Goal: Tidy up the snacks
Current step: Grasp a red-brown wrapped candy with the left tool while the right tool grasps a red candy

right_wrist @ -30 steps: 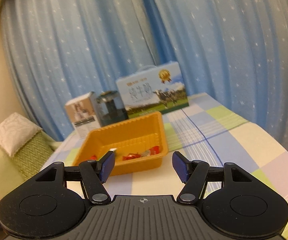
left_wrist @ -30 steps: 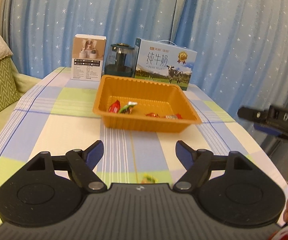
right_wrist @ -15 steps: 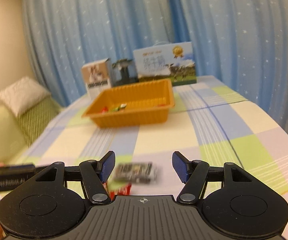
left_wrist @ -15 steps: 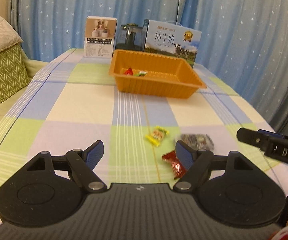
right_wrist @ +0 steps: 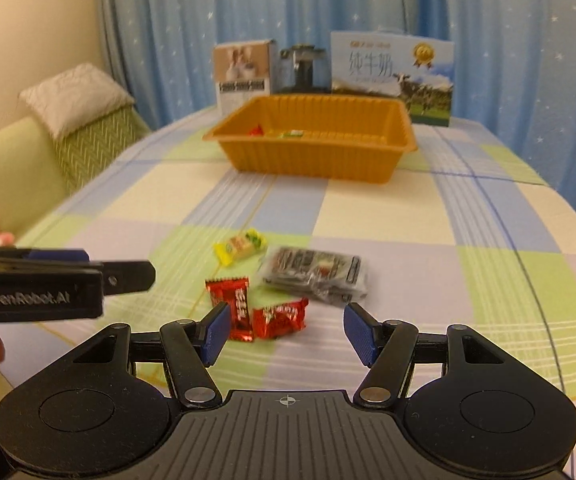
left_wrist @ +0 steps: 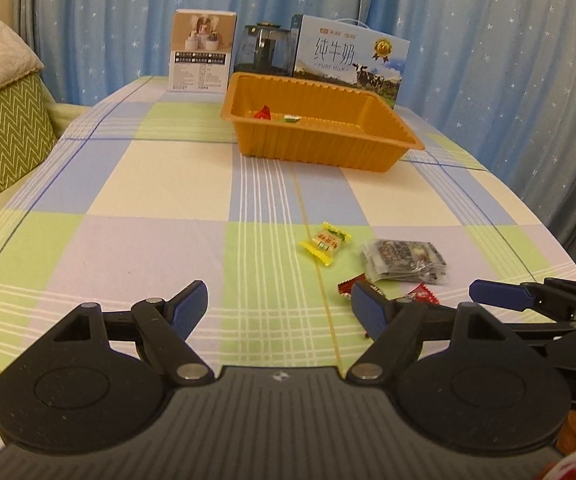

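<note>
An orange tray stands at the far middle of the table and holds a few wrapped sweets. Near me lie a yellow candy, a dark clear packet and two red candies. My left gripper is open and empty, left of the snacks. My right gripper is open and empty, with the red candies just ahead between its fingers. It shows from the side in the left wrist view.
A white box, a dark glass jug and a milk carton box stand behind the tray. Blue star curtains hang behind. A green sofa with cushions is at the left. The table edge curves off at the right.
Both grippers pulled back from the tray toward the near edge and dropped lower. The loose snacks came into view. The jaws stayed open.
</note>
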`<state>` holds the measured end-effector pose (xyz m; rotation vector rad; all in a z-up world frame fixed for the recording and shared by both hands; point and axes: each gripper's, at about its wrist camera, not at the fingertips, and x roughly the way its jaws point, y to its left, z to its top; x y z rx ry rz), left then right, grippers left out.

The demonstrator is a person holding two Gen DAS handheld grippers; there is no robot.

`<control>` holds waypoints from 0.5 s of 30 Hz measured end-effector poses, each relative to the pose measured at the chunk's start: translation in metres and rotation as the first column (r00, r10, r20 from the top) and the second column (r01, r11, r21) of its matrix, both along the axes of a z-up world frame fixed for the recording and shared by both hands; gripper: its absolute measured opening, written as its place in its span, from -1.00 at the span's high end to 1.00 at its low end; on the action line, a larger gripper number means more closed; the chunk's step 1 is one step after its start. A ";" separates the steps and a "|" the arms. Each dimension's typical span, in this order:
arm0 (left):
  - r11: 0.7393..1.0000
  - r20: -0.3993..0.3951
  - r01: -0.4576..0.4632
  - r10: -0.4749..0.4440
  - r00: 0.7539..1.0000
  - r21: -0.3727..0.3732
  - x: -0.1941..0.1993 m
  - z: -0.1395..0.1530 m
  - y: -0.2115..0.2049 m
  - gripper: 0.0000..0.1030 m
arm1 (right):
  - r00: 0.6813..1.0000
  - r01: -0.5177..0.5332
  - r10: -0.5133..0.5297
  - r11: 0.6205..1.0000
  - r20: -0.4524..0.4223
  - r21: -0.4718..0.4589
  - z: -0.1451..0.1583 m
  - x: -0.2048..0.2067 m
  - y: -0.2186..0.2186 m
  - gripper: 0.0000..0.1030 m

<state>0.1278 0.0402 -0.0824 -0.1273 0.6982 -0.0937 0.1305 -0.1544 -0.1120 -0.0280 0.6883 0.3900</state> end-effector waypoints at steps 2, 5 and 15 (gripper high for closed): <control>1.000 -0.009 -0.007 0.006 1.000 -0.008 0.002 -0.003 0.003 -0.49 | 1.000 0.002 -0.003 1.000 -0.010 -0.012 -0.004 0.005 0.000 -0.08; 1.000 -0.021 -0.015 0.015 1.000 -0.020 0.006 -0.006 0.006 -0.49 | 1.000 -0.002 0.002 1.000 -0.018 -0.023 -0.008 0.010 0.001 -0.03; 1.000 -0.035 -0.007 0.006 0.999 -0.027 0.011 -0.011 0.004 -0.49 | 0.998 -0.056 0.056 0.996 -0.004 -0.071 -0.016 0.013 0.015 0.12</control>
